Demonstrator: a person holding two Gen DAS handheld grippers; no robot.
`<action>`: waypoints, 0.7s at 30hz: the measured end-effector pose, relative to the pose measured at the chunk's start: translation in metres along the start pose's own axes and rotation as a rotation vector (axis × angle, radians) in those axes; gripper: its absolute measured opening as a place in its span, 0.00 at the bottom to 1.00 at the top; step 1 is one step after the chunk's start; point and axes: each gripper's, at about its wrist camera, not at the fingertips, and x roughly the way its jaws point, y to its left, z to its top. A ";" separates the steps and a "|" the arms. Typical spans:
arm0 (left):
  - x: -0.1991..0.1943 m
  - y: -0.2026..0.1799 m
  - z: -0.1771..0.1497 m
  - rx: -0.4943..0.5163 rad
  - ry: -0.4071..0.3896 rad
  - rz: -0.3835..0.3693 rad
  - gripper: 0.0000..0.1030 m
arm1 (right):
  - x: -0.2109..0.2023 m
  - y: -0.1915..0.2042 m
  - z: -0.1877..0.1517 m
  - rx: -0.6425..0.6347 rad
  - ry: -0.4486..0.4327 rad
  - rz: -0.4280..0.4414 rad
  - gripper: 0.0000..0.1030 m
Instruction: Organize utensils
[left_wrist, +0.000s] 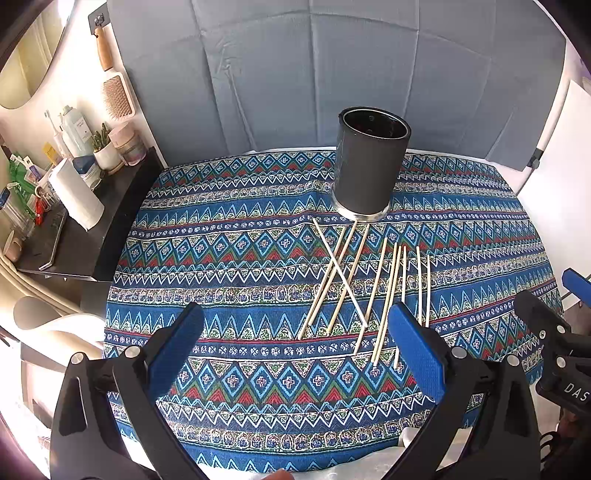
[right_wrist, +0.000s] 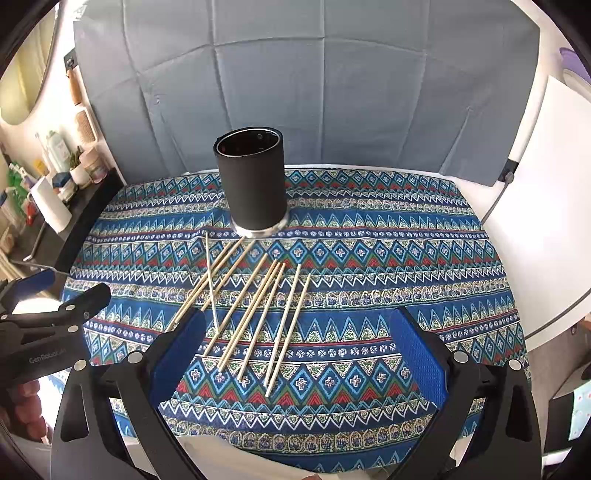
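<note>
Your left claw (left_wrist: 295, 354) hangs wide open and empty over the near edge of the patterned cloth (left_wrist: 229, 258) on the tabletop, and your right claw (right_wrist: 299, 354) is just as wide open and empty, level beside it at 3 o'clock. Nothing looks sorted yet: as far as the rim shows, the dark cup (right_wrist: 253, 181) stands upright and empty at 12 o'clock. All the pale sticks (right_wrist: 255, 314) lie loose on the cloth just in front of it, some crossed, every one left to lift in.
</note>
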 end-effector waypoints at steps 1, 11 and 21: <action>0.000 0.000 0.000 0.000 -0.001 0.001 0.95 | 0.000 0.000 0.000 -0.001 0.001 0.000 0.93; 0.006 -0.001 -0.001 0.006 0.020 -0.005 0.95 | 0.006 0.002 0.000 -0.004 0.021 0.006 0.93; 0.016 -0.005 0.000 0.014 0.060 -0.007 0.95 | 0.016 0.004 0.002 -0.009 0.054 0.012 0.93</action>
